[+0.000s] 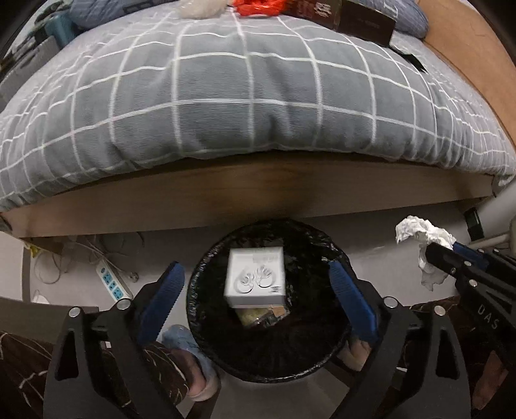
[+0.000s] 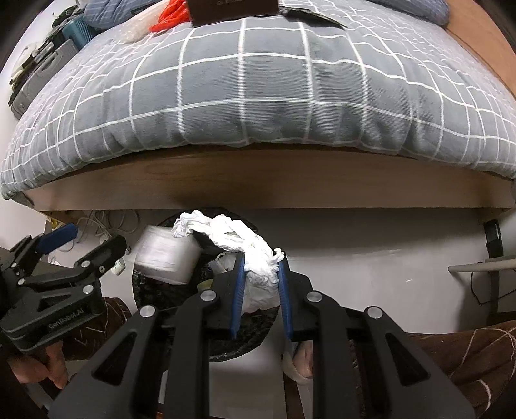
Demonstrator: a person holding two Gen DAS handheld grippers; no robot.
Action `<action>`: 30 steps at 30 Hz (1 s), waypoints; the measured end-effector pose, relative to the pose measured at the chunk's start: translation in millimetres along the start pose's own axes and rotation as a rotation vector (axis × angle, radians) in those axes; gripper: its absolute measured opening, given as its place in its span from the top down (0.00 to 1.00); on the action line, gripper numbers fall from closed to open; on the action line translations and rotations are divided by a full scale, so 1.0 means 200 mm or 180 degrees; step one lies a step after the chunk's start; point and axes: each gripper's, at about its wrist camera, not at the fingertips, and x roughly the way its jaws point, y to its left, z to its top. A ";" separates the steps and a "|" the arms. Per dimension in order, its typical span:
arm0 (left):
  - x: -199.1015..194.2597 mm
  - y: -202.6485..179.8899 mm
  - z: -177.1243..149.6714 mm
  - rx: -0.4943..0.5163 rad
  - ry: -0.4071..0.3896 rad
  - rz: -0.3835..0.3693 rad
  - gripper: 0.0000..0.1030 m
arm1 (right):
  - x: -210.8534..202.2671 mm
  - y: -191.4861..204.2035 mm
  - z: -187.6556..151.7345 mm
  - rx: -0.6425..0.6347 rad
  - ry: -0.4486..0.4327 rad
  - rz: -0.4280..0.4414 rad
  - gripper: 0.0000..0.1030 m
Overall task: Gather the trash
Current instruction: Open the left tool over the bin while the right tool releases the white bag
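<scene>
A round bin with a black liner [image 1: 196, 290] stands on the floor in front of the bed. My left gripper [image 1: 255, 267] is open right above it, blue pads wide apart. A white box [image 1: 256, 277], blurred, is over the bin's mouth between the pads, and neither pad touches it. Other trash lies under it in the bin. My right gripper [image 2: 260, 261] is shut on a crumpled white tissue [image 2: 235, 238], held over the bin's [image 2: 151, 290] right side. The right wrist view also shows the left gripper [image 2: 90, 240] and the box [image 2: 164, 258]. The left wrist view shows the tissue [image 1: 422, 232] at its right.
A bed with a grey checked duvet [image 1: 245, 96] on a wooden frame [image 1: 258, 199] fills the background. Dark boxes [image 1: 364, 19] and a red item [image 1: 258, 6] lie at the bed's far side. A power strip [image 1: 113, 280] with cables lies on the floor left. A person's slippered feet [image 1: 193, 361] flank the bin.
</scene>
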 end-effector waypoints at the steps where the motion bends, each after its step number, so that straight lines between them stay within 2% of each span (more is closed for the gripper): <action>1: 0.00 0.01 0.00 -0.0003 -0.0003 0.0019 0.07 | 0.00 0.01 0.00 -0.0018 -0.0001 0.0007 0.82; 12: -0.03 0.30 -0.03 -0.0286 0.0017 0.0140 0.06 | 0.03 0.30 0.02 -0.0249 0.0073 0.0119 0.81; 19: -0.05 0.44 -0.06 -0.0515 -0.0006 0.0200 0.06 | 0.09 0.39 0.02 -0.0312 0.0177 0.0148 0.79; 24: -0.05 0.48 -0.06 -0.0555 -0.0014 0.0268 0.06 | 0.10 0.44 -0.01 -0.0356 0.0148 0.0133 0.65; 29: -0.07 0.47 -0.04 -0.0551 -0.0033 0.0291 0.06 | 0.07 0.44 -0.01 -0.0352 0.0101 0.0126 0.39; 30: -0.08 0.47 -0.04 -0.0542 -0.0050 0.0313 0.06 | 0.06 0.44 -0.01 -0.0343 0.0089 0.0126 0.37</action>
